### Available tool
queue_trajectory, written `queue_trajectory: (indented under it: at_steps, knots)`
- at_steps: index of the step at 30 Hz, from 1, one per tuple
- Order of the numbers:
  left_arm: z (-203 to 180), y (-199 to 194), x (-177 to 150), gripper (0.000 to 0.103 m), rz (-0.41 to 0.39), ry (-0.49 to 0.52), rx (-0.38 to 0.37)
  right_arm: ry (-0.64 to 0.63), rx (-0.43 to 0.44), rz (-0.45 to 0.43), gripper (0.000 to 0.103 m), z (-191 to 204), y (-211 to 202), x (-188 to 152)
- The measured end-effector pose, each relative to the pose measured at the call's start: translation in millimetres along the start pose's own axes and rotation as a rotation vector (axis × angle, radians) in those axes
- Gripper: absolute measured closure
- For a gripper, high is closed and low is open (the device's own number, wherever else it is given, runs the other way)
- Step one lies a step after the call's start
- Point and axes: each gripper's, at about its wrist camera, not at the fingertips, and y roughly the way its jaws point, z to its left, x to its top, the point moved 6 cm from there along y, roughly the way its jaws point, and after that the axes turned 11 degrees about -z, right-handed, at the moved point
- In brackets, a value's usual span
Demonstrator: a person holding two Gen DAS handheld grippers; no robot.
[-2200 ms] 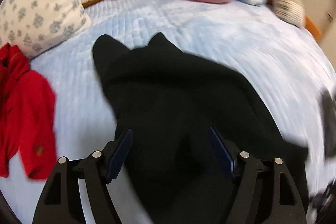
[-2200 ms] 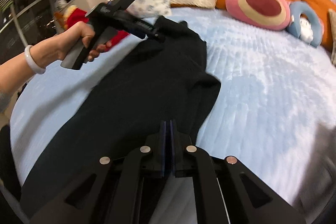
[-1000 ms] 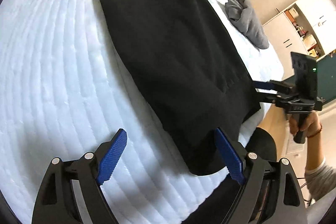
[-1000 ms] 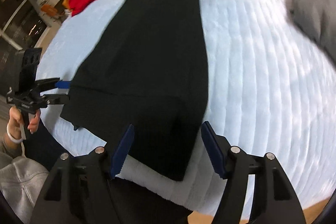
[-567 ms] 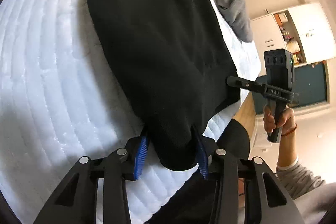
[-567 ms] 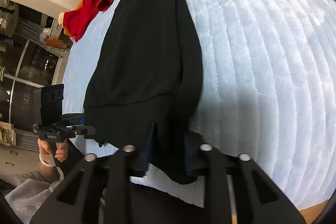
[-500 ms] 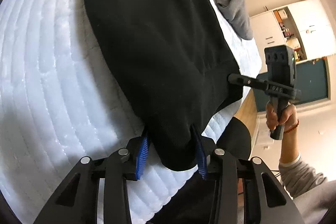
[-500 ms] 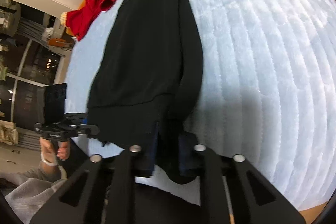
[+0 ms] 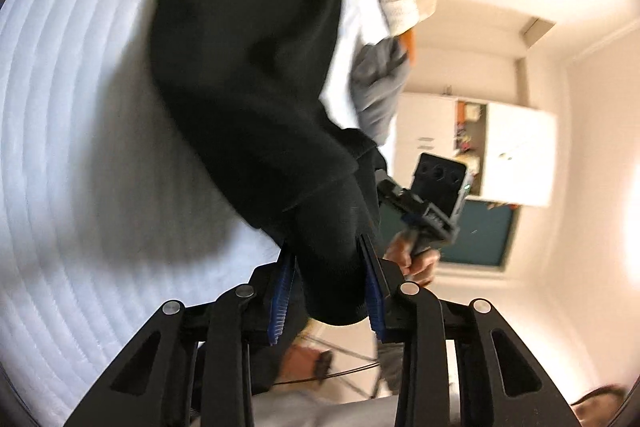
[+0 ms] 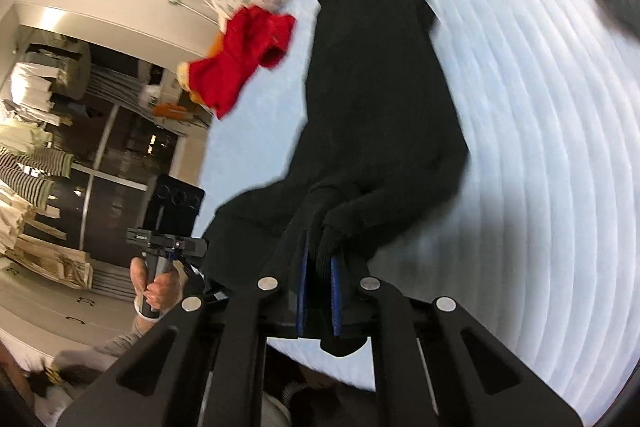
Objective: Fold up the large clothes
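From my left wrist cam, the left gripper (image 9: 326,281) has just clamped down on the hem of the black sweater (image 9: 248,67), which trails off across the white bed (image 9: 72,131). Right cam: the right gripper (image 10: 319,287) has pinched the sweater's other hem corner, and a red garment (image 10: 244,55) lies just left of the sweater.
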Motion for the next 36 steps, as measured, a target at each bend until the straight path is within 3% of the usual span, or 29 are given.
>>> queue_trajectory:
  at_steps: [6, 11, 17, 22, 25, 28, 30, 31, 34, 36]
  knots:
    - [-21, -8, 69, 0.067, -0.103, -0.080, -0.074, 0.020, -0.014, -0.059, 0.093, 6, 29, 70]
    - [-15, -4, 126, 0.067, -0.169, -0.123, -0.059, 0.090, -0.042, -0.060, 0.093, -14, 72, 116]
    - [21, -1, 193, 0.067, -0.231, -0.235, -0.046, 0.195, -0.084, -0.075, 0.093, -51, 125, 146]
    - [72, 12, 226, 0.067, -0.254, -0.356, -0.039, 0.262, -0.124, -0.068, 0.092, -84, 152, 149]
    - [74, 17, 231, 0.067, -0.219, -0.372, -0.054, 0.251, -0.107, -0.061, 0.082, -77, 151, 152]
    - [54, 8, 233, 0.067, -0.186, -0.296, 0.000, 0.199, -0.094, -0.075, 0.063, -59, 139, 162]
    - [37, 3, 233, 0.067, -0.158, -0.248, 0.028, 0.142, -0.115, -0.133, 0.028, -47, 124, 172]
    - [31, 2, 234, 0.067, -0.146, -0.241, 0.047, 0.099, -0.143, -0.180, 0.020, -40, 112, 179]
    - [8, -4, 236, 0.067, -0.116, -0.161, 0.097, 0.024, -0.145, -0.226, 0.020, -23, 89, 184]
    - [-3, -8, 236, 0.067, -0.111, -0.135, 0.114, -0.109, -0.164, -0.218, 0.032, -4, 81, 173]
